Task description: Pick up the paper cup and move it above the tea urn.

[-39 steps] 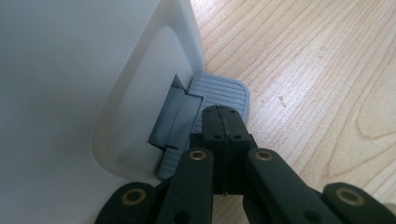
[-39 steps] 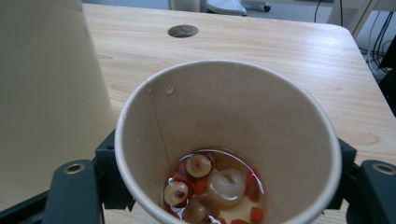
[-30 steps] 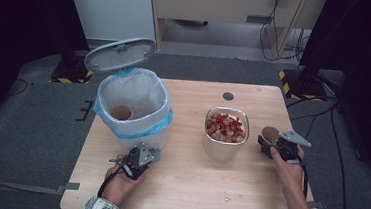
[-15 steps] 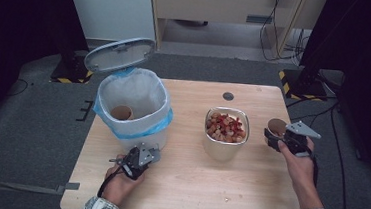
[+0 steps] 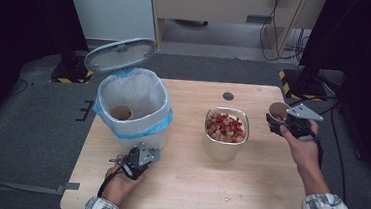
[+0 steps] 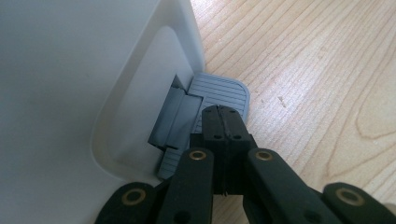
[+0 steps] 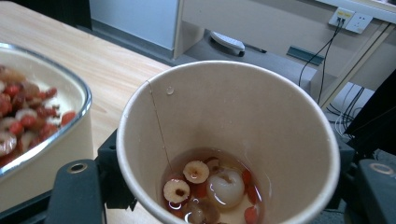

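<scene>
Right gripper [image 5: 278, 123], held off the wooden table [image 5: 247, 189] by a hand reaching forward at the table's right edge, clamps a brown paper cup [image 5: 278, 111] between its jaws. Just to the gripper's left stands the metal-rimmed bowl of red and tan dried fruit [image 5: 226, 128]. High view gives the cup upright, mouth up, its long axis vertical. Right gripper view looks down into the cup [image 7: 229, 140]: liquid with red date slices and a pale lychee at the bottom. Left gripper [image 5: 130, 161], jaws clenched together and empty, presses its tips on the grey ribbed pedal [image 6: 219, 93] of the white lidded bin [image 5: 133, 105] directly ahead of it.
</scene>
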Available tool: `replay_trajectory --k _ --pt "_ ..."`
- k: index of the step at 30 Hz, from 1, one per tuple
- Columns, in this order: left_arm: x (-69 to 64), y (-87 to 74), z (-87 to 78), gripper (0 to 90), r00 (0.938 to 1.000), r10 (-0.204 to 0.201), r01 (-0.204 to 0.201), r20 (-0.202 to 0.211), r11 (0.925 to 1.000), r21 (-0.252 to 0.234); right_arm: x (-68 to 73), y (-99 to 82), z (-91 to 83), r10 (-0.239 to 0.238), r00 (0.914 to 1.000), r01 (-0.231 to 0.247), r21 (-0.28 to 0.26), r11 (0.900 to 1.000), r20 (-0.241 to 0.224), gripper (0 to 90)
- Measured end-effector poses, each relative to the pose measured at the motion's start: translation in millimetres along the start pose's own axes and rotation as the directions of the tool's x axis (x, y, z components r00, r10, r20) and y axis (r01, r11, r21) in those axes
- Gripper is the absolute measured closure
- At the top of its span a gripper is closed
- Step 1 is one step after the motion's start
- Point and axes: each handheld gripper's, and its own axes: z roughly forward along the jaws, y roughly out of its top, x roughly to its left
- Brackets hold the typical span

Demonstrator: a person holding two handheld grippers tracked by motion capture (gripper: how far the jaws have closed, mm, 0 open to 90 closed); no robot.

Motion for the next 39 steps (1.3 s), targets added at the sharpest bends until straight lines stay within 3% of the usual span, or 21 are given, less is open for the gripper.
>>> replay_trajectory --k 20,39 --pt "0.2 -0.1 0.0 90.0 1.0 -0.001 0.001 0.001 1.0 -0.001 -16.0 24.3 0.4 -0.002 0.9999 0.002 -0.012 0.9999 0.011 28.1" --pt "0.5 -0.3 0.1 90.0 1.0 -0.001 0.001 0.001 1.0 -0.004 -13.9 76.5 8.7 -0.125 0.9922 0.125 -0.037 0.9915 0.002 28.1"
